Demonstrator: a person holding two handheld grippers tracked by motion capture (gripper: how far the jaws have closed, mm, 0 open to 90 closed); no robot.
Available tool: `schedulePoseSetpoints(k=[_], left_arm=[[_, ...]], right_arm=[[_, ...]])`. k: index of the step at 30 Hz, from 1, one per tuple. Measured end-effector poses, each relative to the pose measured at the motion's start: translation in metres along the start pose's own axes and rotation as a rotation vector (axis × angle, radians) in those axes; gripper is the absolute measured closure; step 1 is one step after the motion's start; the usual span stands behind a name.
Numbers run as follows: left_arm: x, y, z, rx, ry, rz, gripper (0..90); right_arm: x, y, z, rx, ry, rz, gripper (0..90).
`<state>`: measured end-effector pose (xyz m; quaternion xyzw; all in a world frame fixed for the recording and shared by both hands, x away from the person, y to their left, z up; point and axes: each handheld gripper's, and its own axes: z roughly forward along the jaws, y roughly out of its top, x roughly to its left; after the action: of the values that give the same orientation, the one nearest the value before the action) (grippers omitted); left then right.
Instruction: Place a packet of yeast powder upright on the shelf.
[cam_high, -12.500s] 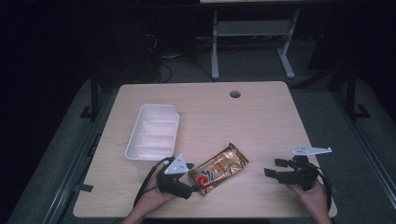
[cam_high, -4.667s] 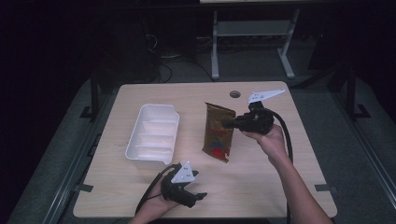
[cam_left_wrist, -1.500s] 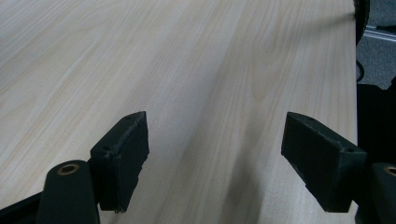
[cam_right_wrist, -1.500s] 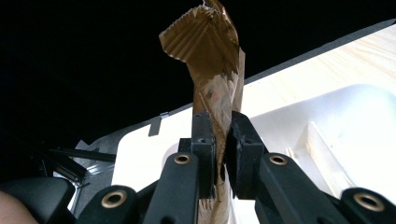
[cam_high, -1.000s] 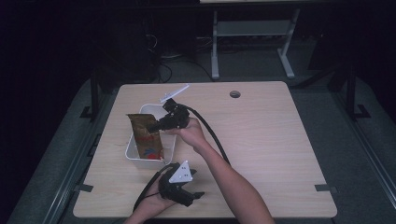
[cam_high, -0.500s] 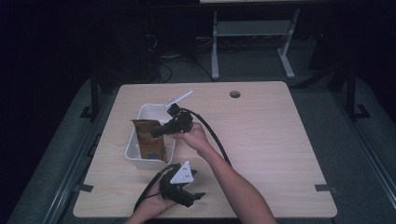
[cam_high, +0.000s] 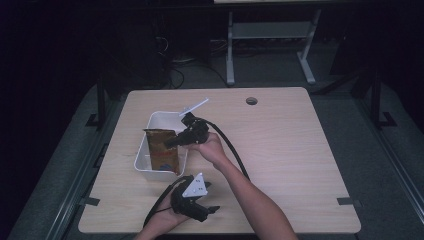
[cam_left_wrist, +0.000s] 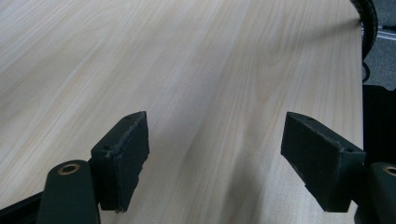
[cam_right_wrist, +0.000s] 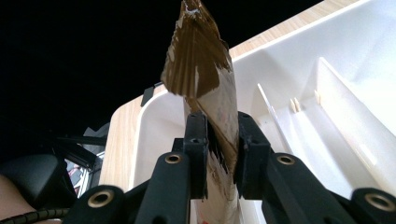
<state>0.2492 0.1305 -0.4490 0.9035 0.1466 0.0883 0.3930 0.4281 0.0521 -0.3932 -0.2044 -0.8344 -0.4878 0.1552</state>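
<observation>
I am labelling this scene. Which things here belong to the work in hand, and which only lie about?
In the work:
- brown packet
- white bin
- right gripper, jaws just opening, packet between them

Lying about:
- left gripper, open, resting on the table
- metal stand behind

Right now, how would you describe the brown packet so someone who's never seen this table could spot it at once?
On the wooden table, find the white divided tray left of centre. The brown packet stands upright over it, between the right tongs, whose jaws have just been opening. It is the one brown, crinkly foil thing beside plain white plastic.
</observation>
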Motion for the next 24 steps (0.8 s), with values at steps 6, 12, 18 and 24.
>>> schedulePoseSetpoints(k=[6,12,18,24], left_arm=[[0.000,0.000,0.000,-0.002,0.000,-0.003,23.1],[0.001,0.000,-0.001,-0.002,0.002,-0.005,23.1],[0.001,0.000,-0.002,-0.008,0.007,-0.006,23.1],[0.002,0.000,-0.002,-0.010,0.004,-0.012,23.1]], right_arm=[[0.000,0.000,-0.002,0.001,0.005,0.000,73.7],[0.002,0.000,-0.005,0.005,0.005,-0.006,67.1],[0.003,0.000,-0.012,0.008,-0.005,-0.003,59.7],[0.003,-0.002,-0.022,-0.003,-0.013,-0.002,57.2]])
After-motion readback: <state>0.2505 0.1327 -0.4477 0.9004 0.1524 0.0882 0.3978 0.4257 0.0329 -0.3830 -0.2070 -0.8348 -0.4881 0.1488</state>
